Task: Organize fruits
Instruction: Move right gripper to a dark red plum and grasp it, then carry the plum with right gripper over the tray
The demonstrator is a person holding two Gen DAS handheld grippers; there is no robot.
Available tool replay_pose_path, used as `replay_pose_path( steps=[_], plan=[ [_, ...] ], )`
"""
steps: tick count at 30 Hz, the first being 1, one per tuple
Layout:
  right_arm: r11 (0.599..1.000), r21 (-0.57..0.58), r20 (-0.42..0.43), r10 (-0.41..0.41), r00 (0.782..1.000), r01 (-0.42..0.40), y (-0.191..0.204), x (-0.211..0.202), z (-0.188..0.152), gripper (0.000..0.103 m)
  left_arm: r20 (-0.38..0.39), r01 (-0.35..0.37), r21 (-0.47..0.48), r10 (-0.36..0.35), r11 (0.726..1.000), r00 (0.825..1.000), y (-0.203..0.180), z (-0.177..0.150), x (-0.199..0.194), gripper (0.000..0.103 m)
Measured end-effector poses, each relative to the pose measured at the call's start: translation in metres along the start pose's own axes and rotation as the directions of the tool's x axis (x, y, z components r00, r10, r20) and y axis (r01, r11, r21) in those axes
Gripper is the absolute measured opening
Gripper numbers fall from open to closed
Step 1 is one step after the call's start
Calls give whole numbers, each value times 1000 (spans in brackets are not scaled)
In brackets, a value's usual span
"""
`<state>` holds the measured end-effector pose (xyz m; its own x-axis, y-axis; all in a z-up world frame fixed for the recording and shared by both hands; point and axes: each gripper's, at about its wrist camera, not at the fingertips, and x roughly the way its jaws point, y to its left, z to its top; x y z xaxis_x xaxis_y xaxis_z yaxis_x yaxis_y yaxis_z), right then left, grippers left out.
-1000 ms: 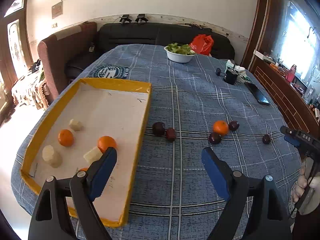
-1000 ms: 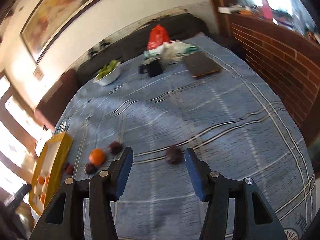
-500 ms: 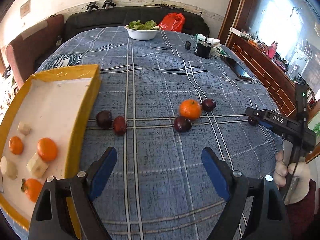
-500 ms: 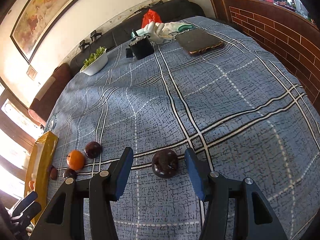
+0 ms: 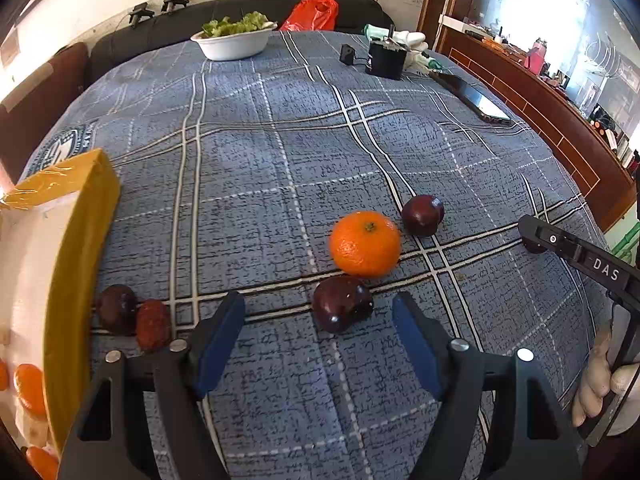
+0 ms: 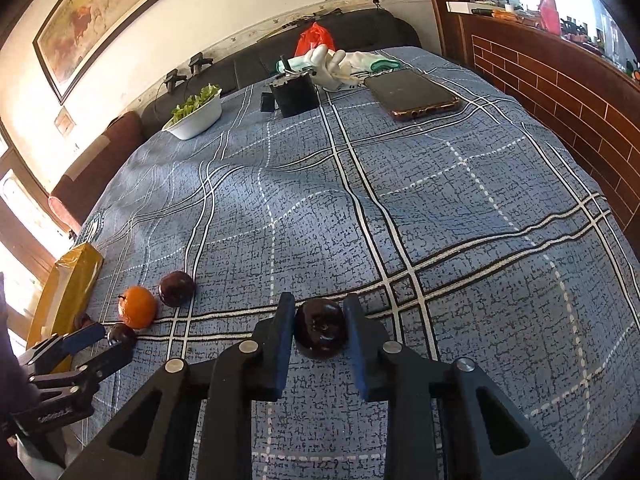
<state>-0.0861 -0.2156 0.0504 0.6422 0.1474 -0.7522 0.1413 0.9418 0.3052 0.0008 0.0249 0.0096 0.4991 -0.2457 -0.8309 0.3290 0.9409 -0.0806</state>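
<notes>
My right gripper (image 6: 320, 310) is shut on a dark plum (image 6: 320, 328) that rests on the blue checked cloth. My left gripper (image 5: 318, 308) stands low over the cloth with its jaws closing around another dark plum (image 5: 342, 309); the pads (image 5: 220, 340) stay apart from it. Just beyond that plum lie an orange (image 5: 365, 243) and a third plum (image 5: 422, 220). Two more dark fruits (image 5: 116, 308) lie beside the yellow tray (image 5: 76, 240), which holds oranges and pale pieces. The right wrist view shows the left gripper (image 6: 104, 342) at the lower left.
A white bowl of greens (image 5: 232, 42), a black box (image 5: 386, 60), white gloves (image 6: 332, 64) and a phone (image 6: 412, 94) sit at the far end of the table. A brick wall (image 6: 560, 92) runs along the right. A dark sofa (image 5: 160, 32) stands behind.
The left gripper swung right from the tray, sank toward the plum by the orange, and narrowed its jaws. The right gripper came down and shut on its plum.
</notes>
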Motion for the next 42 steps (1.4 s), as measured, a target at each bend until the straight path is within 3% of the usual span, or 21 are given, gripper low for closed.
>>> replay_pose_path(
  steps=[3, 6, 8, 9, 17, 20, 23, 26, 34, 38, 42],
  plan=[
    [1000, 4, -1, 7, 1000, -7, -1, 0, 0, 26, 9, -1, 11, 1, 1000, 1000, -3, 2, 2, 71],
    [1000, 6, -2, 12, 1000, -11, -2, 0, 0, 26, 21, -11, 15, 10, 1000, 1000, -5, 3, 2, 57],
    [1000, 6, -3, 11, 1000, -11, -1, -1, 0, 26, 28, -19, 28, 18, 999, 999, -8, 3, 2, 33],
    [1000, 7, -2, 11, 1000, -11, -2, -1, 0, 26, 30, 3, 31, -4, 1000, 1000, -9, 3, 1, 27],
    [1000, 5, 30, 28, 999, -28, 1, -8, 0, 26, 54, 25, -28, -24, 999, 998, 4, -5, -26, 27],
    [992, 34, 45, 122, 992, -123, 0, -19, 1, 26, 89, 41, -79, -34, 996, 995, 21, -11, -51, 28],
    [967, 68, 31, 245, 969, -247, 6, -31, 0, 27, 129, 48, -134, -31, 990, 991, 41, -20, -80, 28],
    [948, 64, 15, 311, 950, -312, 23, -40, 0, 27, 166, 39, -188, -7, 981, 986, 66, -32, -106, 28],
    [891, -40, -66, 450, 891, -453, 114, -59, -4, 27, 210, -42, -365, 127, 930, 969, 154, -64, -158, 28],
    [864, -114, -131, 476, 870, -490, 172, -54, -10, 27, 175, -79, -432, 170, 898, 970, 201, -65, -166, 28],
    [826, -184, -215, 495, 842, -533, 236, -41, -23, 28, 123, -109, -440, 180, 891, 976, 235, -55, -155, 28]
  ],
)
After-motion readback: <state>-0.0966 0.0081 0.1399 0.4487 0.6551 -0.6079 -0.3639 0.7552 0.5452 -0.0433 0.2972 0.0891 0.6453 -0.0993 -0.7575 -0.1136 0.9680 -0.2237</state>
